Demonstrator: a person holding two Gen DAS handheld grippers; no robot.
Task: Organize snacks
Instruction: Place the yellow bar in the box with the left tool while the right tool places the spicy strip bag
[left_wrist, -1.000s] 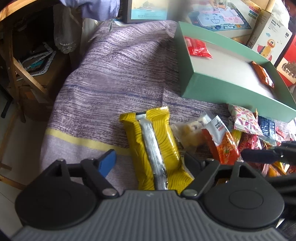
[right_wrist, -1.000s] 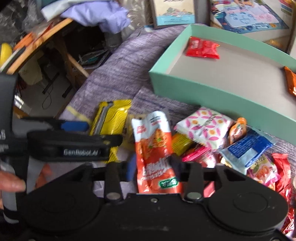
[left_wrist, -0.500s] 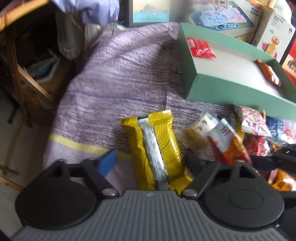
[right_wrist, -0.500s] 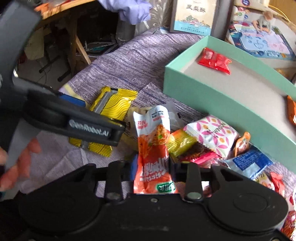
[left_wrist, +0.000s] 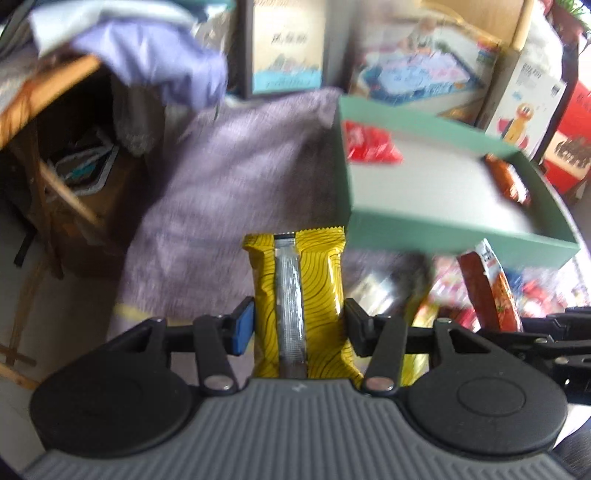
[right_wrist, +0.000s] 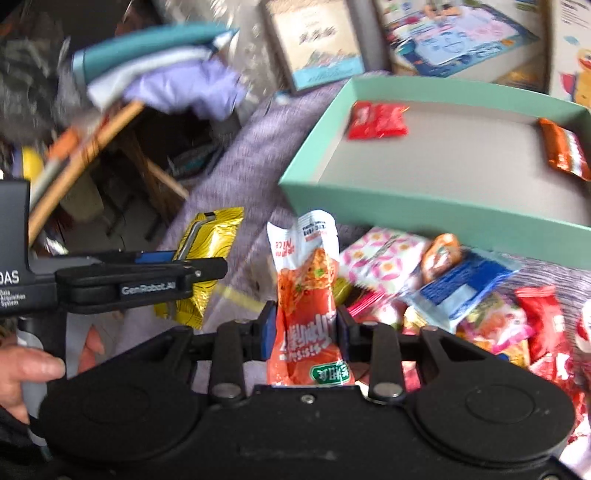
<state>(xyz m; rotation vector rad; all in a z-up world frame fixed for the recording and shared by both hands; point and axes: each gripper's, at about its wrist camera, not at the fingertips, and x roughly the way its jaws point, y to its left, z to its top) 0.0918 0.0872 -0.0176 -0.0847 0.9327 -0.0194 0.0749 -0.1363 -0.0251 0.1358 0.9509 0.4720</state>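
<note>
Item 1. Left gripper (left_wrist: 298, 326): fingers pressed against both long edges of the yellow snack bar (left_wrist: 299, 295), which it holds clear of the purple cloth (left_wrist: 229, 206). The bar's long axis runs straight out along the fingers, its far crimped end pointing toward the near-left corner of the green box (left_wrist: 443, 225).

Item 2. Right gripper (right_wrist: 306, 328): clamped on the lower part of the orange-red noodle-snack pouch (right_wrist: 306, 295). The pouch stands nearly upright, its long axis along the fingers, its white top leaning toward the near wall of the green box.

Item 3. Green box, landmark: open, shallow, grey floor. Inside it, a red packet (right_wrist: 376, 120) lies by the far-left corner and an orange packet (right_wrist: 563, 153) by the right wall; the middle of the floor shows bare.

Item 4. Loose snack pile (right_wrist: 461, 295): pink floral packet, blue packet and red wrappers lying on the cloth just in front of the near wall of the box, to the right of the held pouch.

Relation governing the next move, as a judgement: the box lies ahead of both grippers and to the right of the left one. The right gripper sits more squarely before the near wall, so its pouch has the shorter path in. Either item must clear that wall before release; carried end-first, each would cross it narrow side leading.
</note>
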